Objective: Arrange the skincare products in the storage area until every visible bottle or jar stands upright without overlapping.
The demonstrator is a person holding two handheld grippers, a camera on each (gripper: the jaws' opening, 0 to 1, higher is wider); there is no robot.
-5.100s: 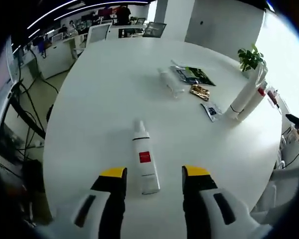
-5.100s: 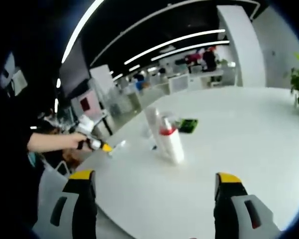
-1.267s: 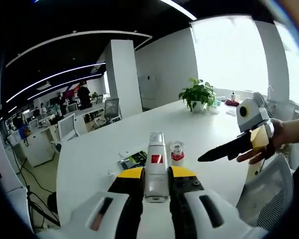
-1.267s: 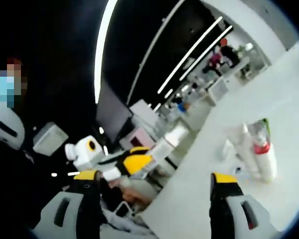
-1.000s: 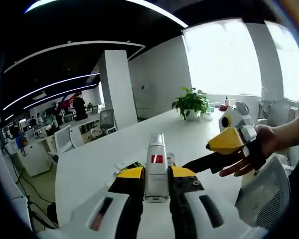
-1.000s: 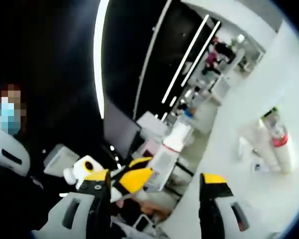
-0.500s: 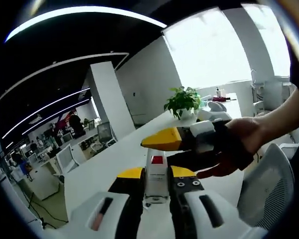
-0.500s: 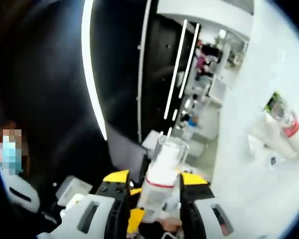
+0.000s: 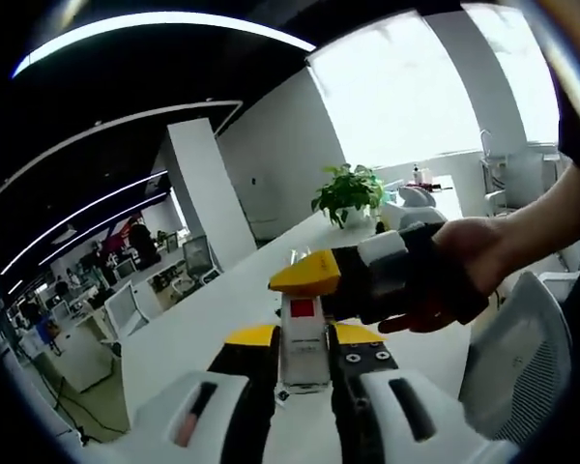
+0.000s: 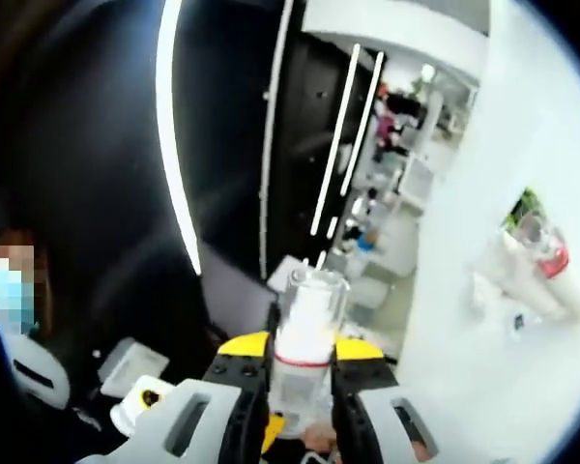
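The left gripper view looks level along its own jaws, above the white round table [image 9: 222,309], toward a potted green plant [image 9: 346,193] and bright windows. The right gripper view is rolled steeply, facing the dark ceiling and the table's far side. Both share the white red-labelled tube [image 9: 304,333] [image 10: 304,353], seen very near.

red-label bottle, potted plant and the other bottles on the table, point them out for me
red-label bottle [image 9: 303,333], left gripper view, on its white body below the red label
potted plant [image 9: 346,189], left gripper view, on the leaves
bottles on the table [image 10: 534,271], right gripper view, on the red-banded one
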